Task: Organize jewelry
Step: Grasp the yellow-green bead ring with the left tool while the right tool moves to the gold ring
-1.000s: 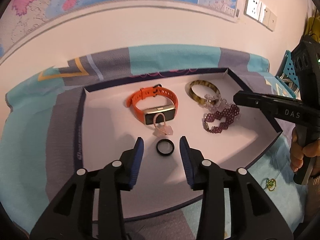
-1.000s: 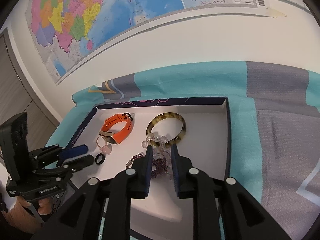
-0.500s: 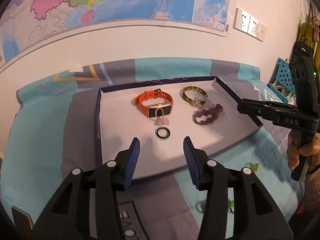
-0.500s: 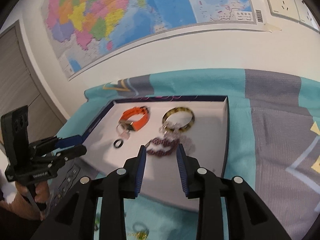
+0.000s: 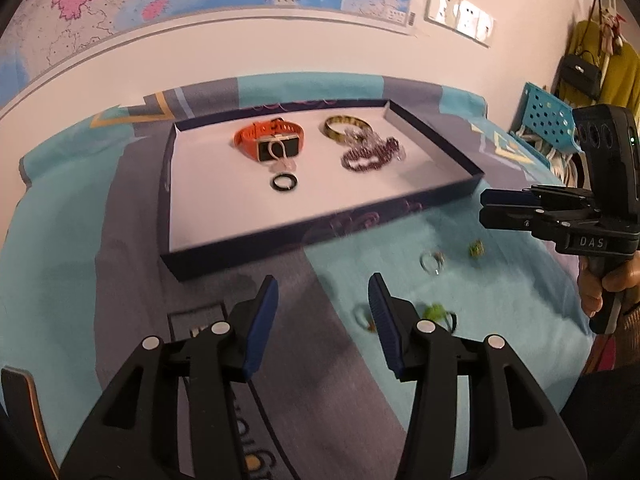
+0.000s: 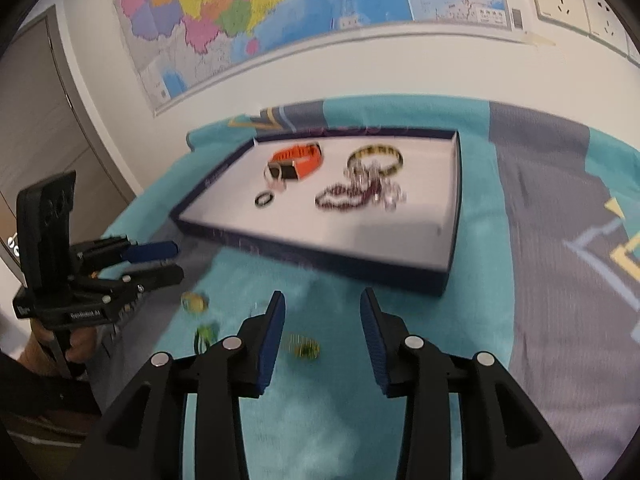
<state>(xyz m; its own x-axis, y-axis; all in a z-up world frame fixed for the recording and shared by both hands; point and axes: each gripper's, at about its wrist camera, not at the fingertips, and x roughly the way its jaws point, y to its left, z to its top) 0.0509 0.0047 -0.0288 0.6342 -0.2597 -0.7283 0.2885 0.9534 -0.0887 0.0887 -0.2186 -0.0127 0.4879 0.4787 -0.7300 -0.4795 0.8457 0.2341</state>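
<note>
A shallow dark-blue tray (image 5: 320,236) holds an orange watch (image 5: 268,136), a black ring (image 5: 284,182), a mottled bangle (image 5: 346,124) and a purple bead bracelet (image 5: 370,156). Several small rings lie loose on the cloth in front of it, among them a silver ring (image 5: 432,262) and a gold-green ring (image 6: 306,348). My left gripper (image 5: 323,280) hangs open over the cloth short of the tray, with nothing between its fingers. My right gripper (image 6: 323,294) is above the loose rings, its jaws opening and empty.
The tray rests on a teal and grey patterned cloth (image 6: 540,240). Behind it a wall (image 5: 280,48) carries a map and sockets. A blue perforated basket (image 5: 548,120) and hanging bags are at the far right. A person's hand (image 5: 604,284) holds the right gripper's handle.
Both grippers have pulled back from over the tray to the cloth in front of it, and both have opened wider. The bead bracelet stays in the tray, and the loose rings have come into view.
</note>
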